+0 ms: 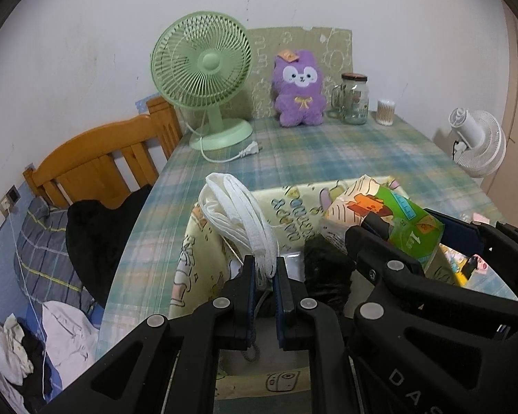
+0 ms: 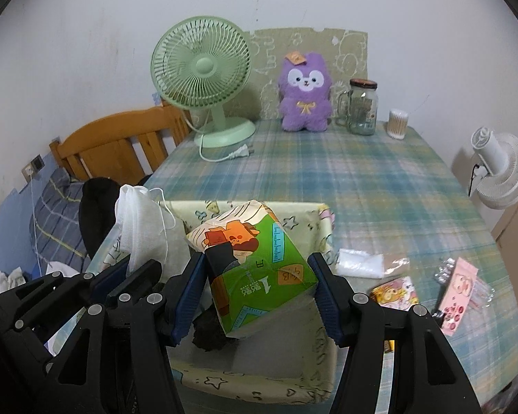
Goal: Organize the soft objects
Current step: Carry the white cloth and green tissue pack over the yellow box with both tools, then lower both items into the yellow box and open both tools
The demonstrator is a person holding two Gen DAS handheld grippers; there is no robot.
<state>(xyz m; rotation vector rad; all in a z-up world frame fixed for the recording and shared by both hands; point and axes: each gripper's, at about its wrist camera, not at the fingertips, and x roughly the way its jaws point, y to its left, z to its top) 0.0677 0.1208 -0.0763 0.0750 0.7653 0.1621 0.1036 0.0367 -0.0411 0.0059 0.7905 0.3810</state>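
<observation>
A pale yellow fabric storage box [image 1: 190, 252] with cartoon prints stands at the table's near edge; it also shows in the right wrist view [image 2: 314, 220]. My left gripper [image 1: 263, 270] is shut on a white drawstring cloth bag [image 1: 238, 203], held over the box's left side; the bag also shows in the right wrist view [image 2: 138, 220]. My right gripper [image 2: 255, 293] is closed on a green and white soft tissue pack [image 2: 255, 262], tilted over the box; the pack also shows in the left wrist view [image 1: 383, 214]. A dark fuzzy item [image 1: 324, 269] lies inside the box. A purple plush toy [image 2: 305, 93] sits upright at the table's back.
A green desk fan [image 2: 203, 76] with loose plug, a glass jar [image 2: 362, 107] and a cotton swab tub [image 2: 397, 122] stand at the back. A clear plastic wrapper [image 2: 362, 262] and small pink packets [image 2: 459, 289] lie right of the box. A wooden bed headboard [image 1: 100, 158] is left; a white fan [image 2: 500, 169] is right.
</observation>
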